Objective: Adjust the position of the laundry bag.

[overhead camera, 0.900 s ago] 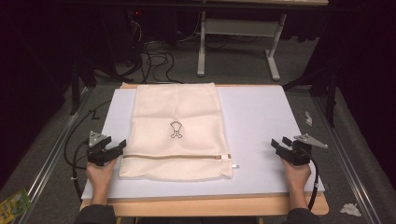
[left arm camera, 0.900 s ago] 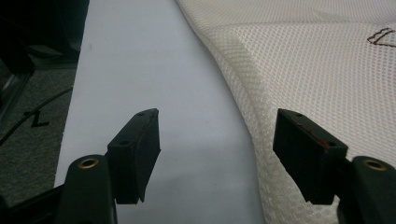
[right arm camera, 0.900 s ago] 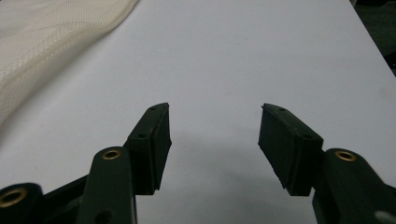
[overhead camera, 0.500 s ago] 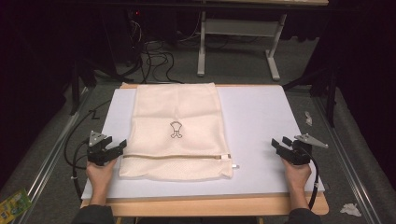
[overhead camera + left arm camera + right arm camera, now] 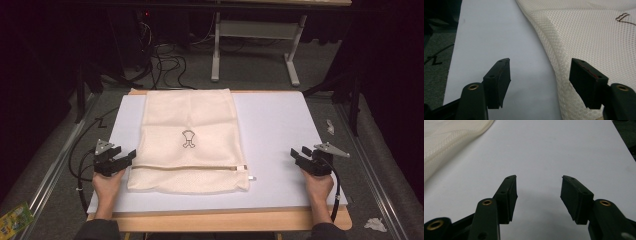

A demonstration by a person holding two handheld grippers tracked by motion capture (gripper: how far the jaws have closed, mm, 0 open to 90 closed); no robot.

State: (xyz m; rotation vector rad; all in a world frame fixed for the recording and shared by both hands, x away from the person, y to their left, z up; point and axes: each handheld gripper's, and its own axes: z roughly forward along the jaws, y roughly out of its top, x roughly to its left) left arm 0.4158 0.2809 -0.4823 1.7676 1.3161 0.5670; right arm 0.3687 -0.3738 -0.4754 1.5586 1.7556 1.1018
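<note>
A cream mesh laundry bag (image 5: 190, 140) lies flat on the white table top (image 5: 280, 125), with a small dark logo (image 5: 188, 138) at its middle and a zipper (image 5: 190, 167) running across near its front edge. My left gripper (image 5: 121, 159) rests open at the bag's left edge; in the left gripper view its jaws straddle the mesh border (image 5: 554, 50) without holding it. My right gripper (image 5: 300, 156) stands open over bare table well to the right of the bag; the bag's corner (image 5: 446, 140) lies at the upper left of the right gripper view.
The white board sits on a wooden table whose front edge (image 5: 215, 220) shows below. Cables (image 5: 165, 60) and a desk frame (image 5: 260, 35) stand on the grey floor behind. A metal rail (image 5: 55, 165) runs along the left, and crumpled paper (image 5: 375, 224) lies at the right.
</note>
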